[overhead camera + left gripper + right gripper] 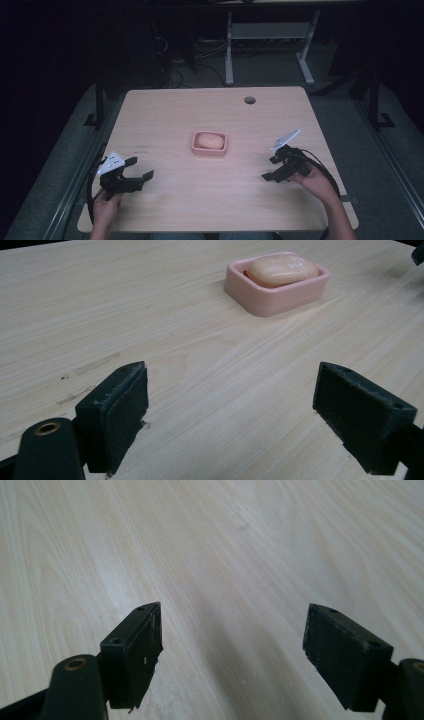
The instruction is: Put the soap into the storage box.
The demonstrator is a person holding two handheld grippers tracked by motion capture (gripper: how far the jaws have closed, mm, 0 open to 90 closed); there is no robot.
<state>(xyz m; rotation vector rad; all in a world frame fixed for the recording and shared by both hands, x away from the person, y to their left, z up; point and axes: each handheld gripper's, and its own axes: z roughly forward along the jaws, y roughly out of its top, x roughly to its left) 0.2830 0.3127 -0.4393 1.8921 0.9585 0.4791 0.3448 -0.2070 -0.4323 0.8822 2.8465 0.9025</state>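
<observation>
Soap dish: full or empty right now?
Full. The pink soap dish holds a peach soap bar lying inside its rim; both grippers sit apart from it.

The dish's point(276, 290) wall hides the soap's point(282, 270) underside; both forearms run off the bottom edge

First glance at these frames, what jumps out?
The pink soap dish at mid-table, holding a pale peach soap bar, stands out against the light wood table. Flanking it near the front edge, the left tongs and right tongs both hang open, holding nothing. The surroundings are dark.
</observation>
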